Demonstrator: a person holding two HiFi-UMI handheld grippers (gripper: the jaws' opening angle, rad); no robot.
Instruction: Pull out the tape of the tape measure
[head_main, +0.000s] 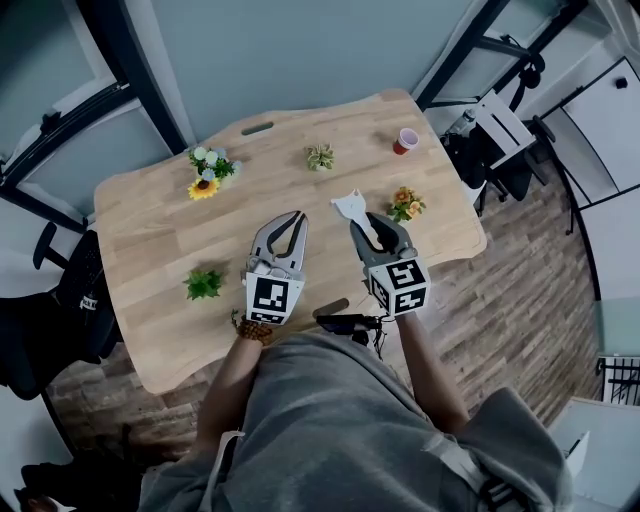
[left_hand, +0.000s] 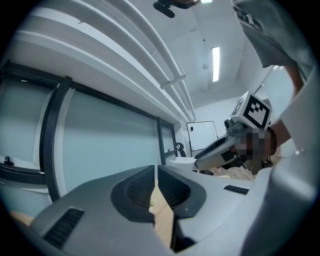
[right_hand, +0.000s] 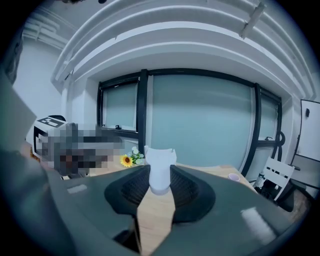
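Note:
Both grippers hover over a wooden table (head_main: 150, 230), close to the person's chest. A white tape measure (head_main: 352, 206) sticks out forward from my right gripper (head_main: 368, 228), whose pads are shut on its sides. In the right gripper view the white body (right_hand: 160, 161) stands upright between the dark pads (right_hand: 131, 187), flaring above them; no tape shows pulled out. My left gripper (head_main: 298, 216) is beside it on the left, jaws shut with nothing between them. In the left gripper view its pads (left_hand: 142, 187) nearly meet, and the right gripper (left_hand: 220, 147) shows off to the right.
On the table are a sunflower bunch (head_main: 208, 172), a small green plant (head_main: 203, 284), another plant (head_main: 320, 156), orange flowers (head_main: 405, 204) and a pink cup (head_main: 406, 140). Chairs stand beyond the table's right corner (head_main: 500, 125) and at its left (head_main: 60, 300).

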